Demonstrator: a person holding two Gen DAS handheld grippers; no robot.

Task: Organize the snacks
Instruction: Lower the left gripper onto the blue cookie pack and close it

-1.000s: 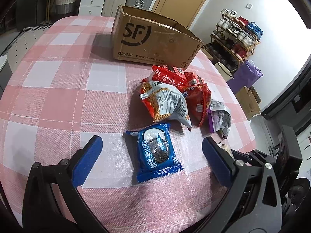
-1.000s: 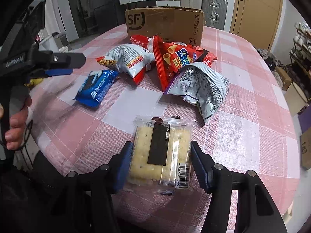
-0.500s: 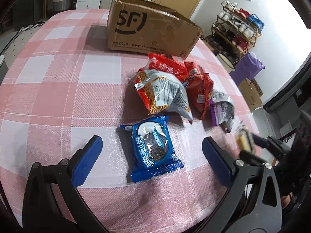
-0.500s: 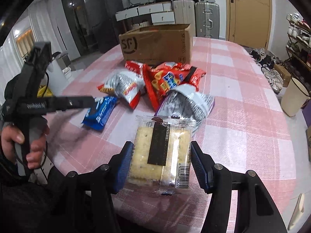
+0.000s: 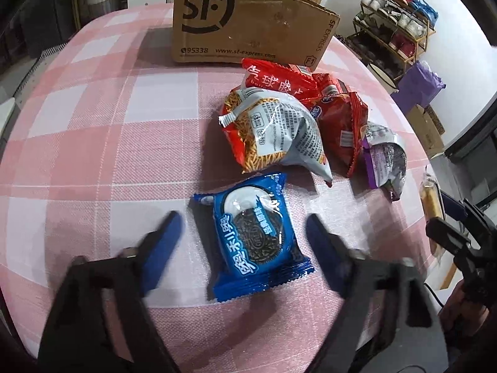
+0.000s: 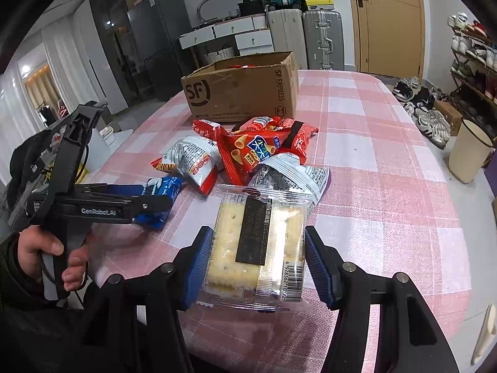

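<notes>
Currently, 2 handheld grippers work over a table (image 5: 93, 130) covered in a pink-and-white checked cloth.

1. Left gripper (image 5: 242, 236): its jaws have just been closing and stand on either side of the blue cookie packet (image 5: 253, 236), which lies flat on the cloth. A gap shows between each blue pad and the wrapper, so the packet is not yet gripped. Both fingers (image 5: 161, 242) are motion-blurred in the left wrist view, so the exact clearance is uncertain. In the right wrist view a hand (image 6: 46, 258) grips this tool's handle at the table's near left edge.

2. Right gripper (image 6: 257, 258): its jaws are clamped on a clear-wrapped cracker pack (image 6: 257, 248), the pads pressing both long sides. The pack is held above the cloth, near the table's front edge.

3. Loose snacks: a cluster lies between the cookie packet and the box. It includes a red-and-silver noodle snack bag (image 5: 273, 133), a red cone-chip bag (image 6: 248, 152), another red bag (image 5: 273, 77) just in front of the box, and a silver-and-purple bag (image 5: 385, 161) on the right of the pile.

4. Cardboard box (image 5: 248, 25): it stands open-topped at the far side of the table, printed "SF" on its front. Its contents cannot be made out from either camera.
</notes>
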